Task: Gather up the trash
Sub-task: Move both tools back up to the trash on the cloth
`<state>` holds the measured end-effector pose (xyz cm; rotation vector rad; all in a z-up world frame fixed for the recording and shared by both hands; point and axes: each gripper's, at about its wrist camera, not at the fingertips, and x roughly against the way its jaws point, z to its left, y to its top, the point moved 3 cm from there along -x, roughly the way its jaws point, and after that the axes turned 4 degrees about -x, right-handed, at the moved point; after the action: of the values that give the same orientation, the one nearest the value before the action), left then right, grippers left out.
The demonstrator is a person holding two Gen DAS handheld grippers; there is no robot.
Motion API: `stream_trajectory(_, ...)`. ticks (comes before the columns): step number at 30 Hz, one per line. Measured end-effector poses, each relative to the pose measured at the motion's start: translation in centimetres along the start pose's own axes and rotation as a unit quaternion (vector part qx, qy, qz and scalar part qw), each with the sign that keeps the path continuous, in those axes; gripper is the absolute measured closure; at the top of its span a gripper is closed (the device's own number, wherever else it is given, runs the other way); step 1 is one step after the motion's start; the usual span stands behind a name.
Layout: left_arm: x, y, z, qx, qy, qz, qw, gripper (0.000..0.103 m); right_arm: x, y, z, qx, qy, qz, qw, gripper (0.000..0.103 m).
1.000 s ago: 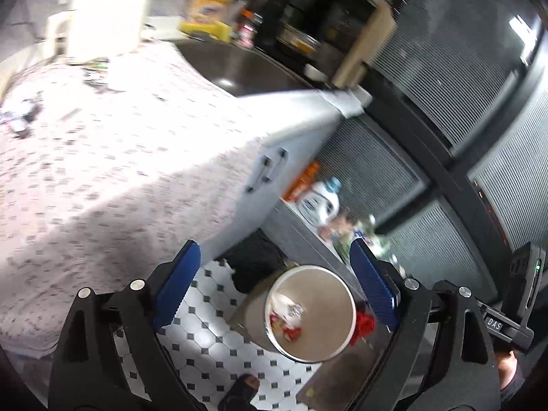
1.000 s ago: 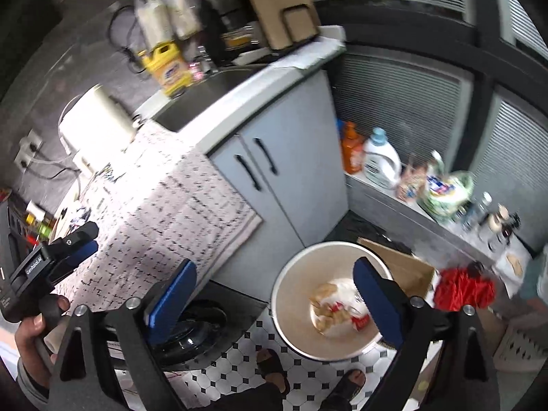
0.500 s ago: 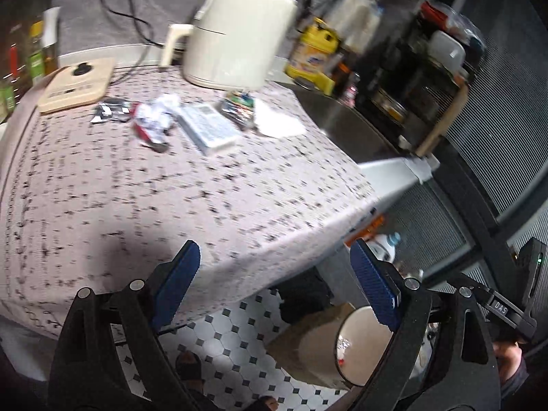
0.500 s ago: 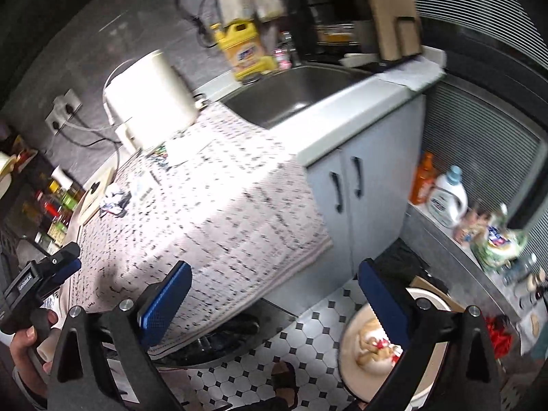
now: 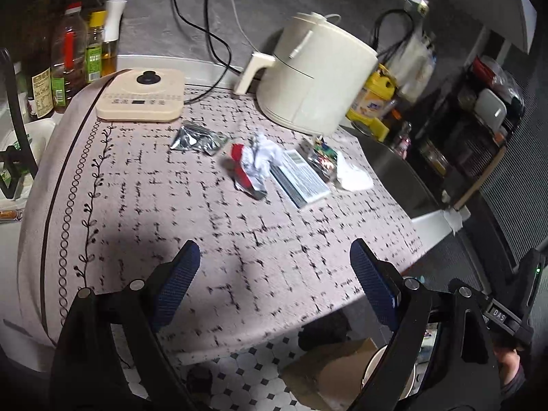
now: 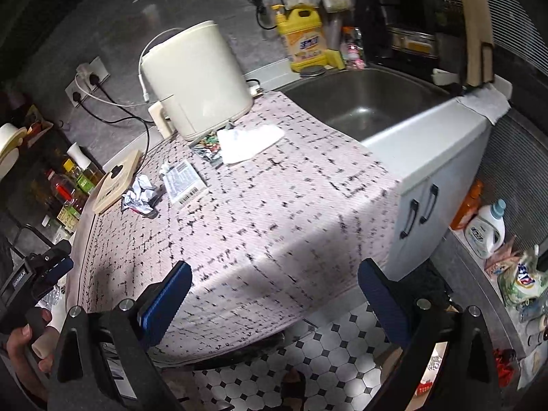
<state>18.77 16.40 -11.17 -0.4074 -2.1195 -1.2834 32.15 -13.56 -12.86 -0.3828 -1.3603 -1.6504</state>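
Kitchen counter under pink black-flecked tablecloth (image 5: 144, 198); cream cylindrical appliance (image 5: 315, 75) at back. Trash near it: flat printed box (image 5: 298, 178), crumpled red-white wrapper (image 5: 255, 162), silver foil packet (image 5: 198, 140). My left gripper (image 5: 274, 287) and right gripper (image 6: 274, 301) hover wide apart, empty.

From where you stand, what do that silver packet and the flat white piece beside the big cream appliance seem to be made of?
The silver packet looks like metallised foil film: shiny grey, creased, catching the light. The flat white piece looks like soft matt paper, perhaps a tissue or napkin: it lies limp with gentle folds and no gloss. The cream appliance seems to be smooth matt plastic.
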Motion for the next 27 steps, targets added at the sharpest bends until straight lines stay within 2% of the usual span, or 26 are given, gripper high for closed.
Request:
stream_trajectory(8, -2.0, 3.0, 3.7, 0.002, -0.003, -0.001, 1.0, 0.015, -2.8, 2.0, 4.9, 0.014, 0.002, -0.01, 1.0, 0.008)
stream_trajectory(13, -4.2, 4.8, 5.1, -0.002, -0.017, 0.006, 0.9998, 0.015, -4.0, 2.4, 6.3, 0.003, -0.008, -0.013, 1.0, 0.008)
stream_trajectory(20, -8.0, 6.5, 5.0, -0.011, -0.044, 0.027, 0.9986, 0.015, -3.9, 2.3, 7.5, 0.003, -0.03, -0.015, 0.999, 0.008)
stream_trajectory(27, -11.3, 7.0, 4.7, -0.004, -0.067, 0.042, 0.9968, 0.015, -3.8, 2.6, 6.8, -0.01, -0.057, -0.017, 0.998, 0.008)
